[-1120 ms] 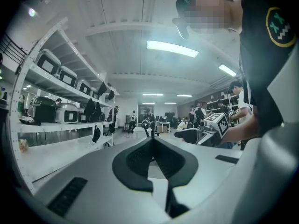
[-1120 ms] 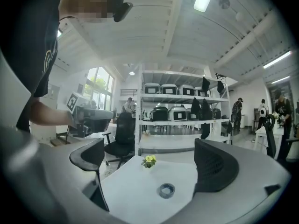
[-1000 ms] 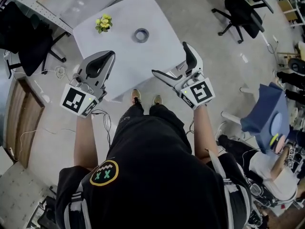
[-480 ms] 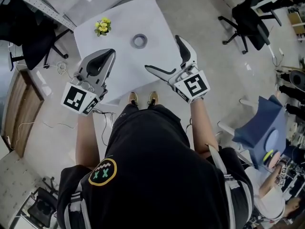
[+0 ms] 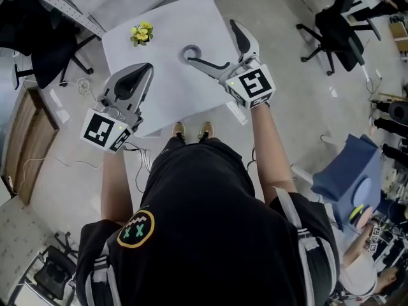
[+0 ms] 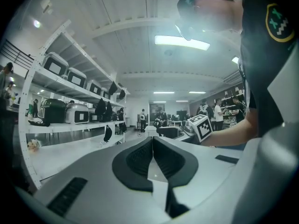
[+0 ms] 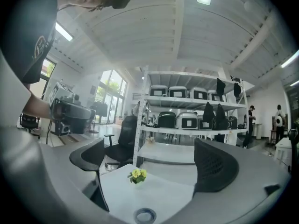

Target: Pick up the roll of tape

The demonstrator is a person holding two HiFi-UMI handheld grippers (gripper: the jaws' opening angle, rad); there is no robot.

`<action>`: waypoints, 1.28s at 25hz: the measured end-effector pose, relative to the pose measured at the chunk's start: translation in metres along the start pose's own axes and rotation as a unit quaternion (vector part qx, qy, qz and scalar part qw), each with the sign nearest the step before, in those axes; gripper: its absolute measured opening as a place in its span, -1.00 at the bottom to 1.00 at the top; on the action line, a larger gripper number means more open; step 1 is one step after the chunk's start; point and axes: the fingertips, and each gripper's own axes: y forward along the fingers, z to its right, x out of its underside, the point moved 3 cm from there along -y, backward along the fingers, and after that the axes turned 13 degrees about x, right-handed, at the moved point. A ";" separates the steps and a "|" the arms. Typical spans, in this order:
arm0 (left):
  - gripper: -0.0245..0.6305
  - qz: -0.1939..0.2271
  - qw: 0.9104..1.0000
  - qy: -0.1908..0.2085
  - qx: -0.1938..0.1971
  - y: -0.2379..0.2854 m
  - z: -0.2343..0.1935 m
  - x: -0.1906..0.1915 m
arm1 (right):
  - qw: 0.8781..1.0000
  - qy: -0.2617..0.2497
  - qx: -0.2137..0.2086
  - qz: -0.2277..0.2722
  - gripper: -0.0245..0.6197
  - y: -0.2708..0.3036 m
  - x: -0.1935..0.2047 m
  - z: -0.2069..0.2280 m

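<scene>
Middle left, the left gripper (image 5: 146,70) has its jaws pressed together on nothing. Upper centre, the roll of tape (image 5: 191,51) lies on the white table (image 5: 166,24), at one jaw tip of the right gripper (image 5: 210,40), spread wide, empty

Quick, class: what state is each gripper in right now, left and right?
Left gripper: shut, holding nothing.
Right gripper: open, empty; the roll of tape lies on the table, not yet gripped.
</scene>
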 end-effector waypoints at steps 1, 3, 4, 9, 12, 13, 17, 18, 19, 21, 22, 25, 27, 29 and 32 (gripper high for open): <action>-0.87 0.000 1.000 0.000 0.000 -0.001 -0.001 0.000 | 1.000 -0.002 0.002 0.003 0.93 0.007 -0.002 0.003; -0.87 0.000 1.000 -0.001 -0.002 -0.003 -0.002 0.001 | 1.000 -0.006 0.006 0.007 0.93 0.018 -0.005 0.008; -0.87 0.000 1.000 -0.001 -0.003 -0.004 -0.003 0.001 | 1.000 -0.008 0.005 0.006 0.93 0.023 -0.004 0.009; -0.87 0.000 1.000 -0.006 -0.009 -0.013 -0.008 0.002 | 0.987 -0.092 -0.080 -0.103 0.93 0.055 0.043 -0.009; -0.87 -0.002 1.000 -0.012 -0.014 -0.019 -0.012 0.006 | 0.951 -0.189 -0.150 -0.195 0.88 0.070 0.095 -0.026; -0.87 -0.003 1.000 -0.014 -0.016 -0.021 -0.013 0.007 | 0.934 -0.218 -0.173 -0.222 0.82 0.075 0.112 -0.030; -0.87 -0.007 1.000 -0.021 -0.020 -0.025 -0.014 0.012 | 0.859 -0.313 -0.259 -0.312 0.79 0.090 0.176 -0.046; -0.87 -0.008 1.000 -0.022 -0.021 -0.026 -0.014 0.013 | 0.842 -0.329 -0.273 -0.328 0.78 0.094 0.191 -0.050; -0.87 -0.009 0.999 -0.024 -0.021 -0.026 -0.014 0.014 | 0.829 -0.341 -0.285 -0.341 0.76 0.097 0.205 -0.052; -0.87 -0.011 0.999 -0.027 -0.023 -0.027 -0.015 0.015 | 0.811 -0.350 -0.302 -0.358 0.75 0.102 0.226 -0.058; -0.87 -0.012 0.999 -0.028 -0.024 -0.028 -0.015 0.016 | 0.806 -0.349 -0.308 -0.365 0.73 0.103 0.234 -0.061; -0.87 -0.014 0.999 -0.032 -0.032 -0.033 -0.018 0.018 | 0.795 -0.346 -0.316 -0.385 0.72 0.106 0.256 -0.066; -0.87 -0.016 0.998 -0.035 -0.039 -0.037 -0.021 0.020 | 0.789 -0.344 -0.321 -0.394 0.70 0.107 0.270 -0.070; -0.87 -0.016 0.998 -0.036 -0.045 -0.041 -0.022 0.022 | 0.782 -0.344 -0.326 -0.405 0.69 0.107 0.287 -0.074; -0.87 -0.018 0.998 -0.031 -0.047 -0.042 -0.024 0.022 | 0.771 -0.344 -0.332 -0.421 0.68 0.104 0.314 -0.078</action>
